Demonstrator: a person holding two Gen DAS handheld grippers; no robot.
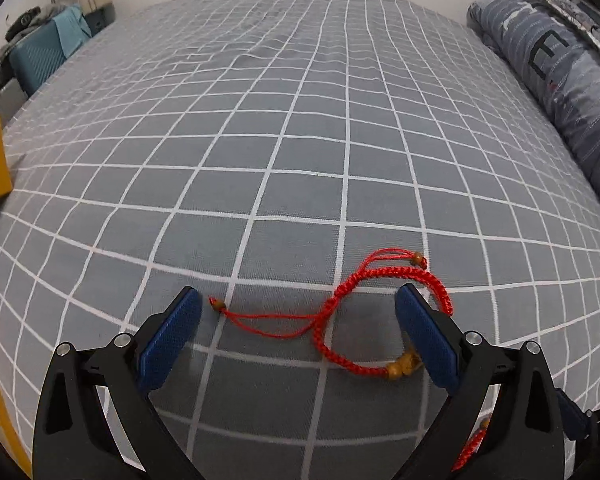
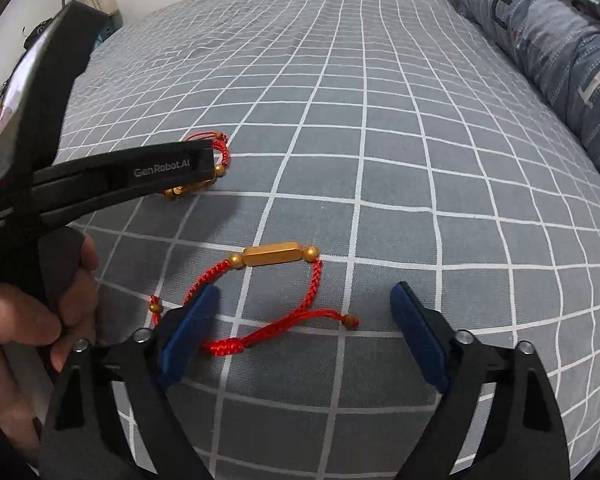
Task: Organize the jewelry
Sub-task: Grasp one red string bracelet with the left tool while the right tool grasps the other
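The left gripper (image 1: 298,306) is hanging low over the bed (image 1: 300,120), its fingers (image 1: 180,320) spread apart and gripping nothing; a red braided bracelet (image 1: 340,312) is lying on the checked sheet between them, its far loop passing behind the right-hand finger; the right gripper (image 2: 304,304) is also standing released, straddling a second red bracelet with a gold tube bead (image 2: 274,256); its left-hand finger is overlapping that cord; a hand (image 2: 28,320) is holding the left tool.
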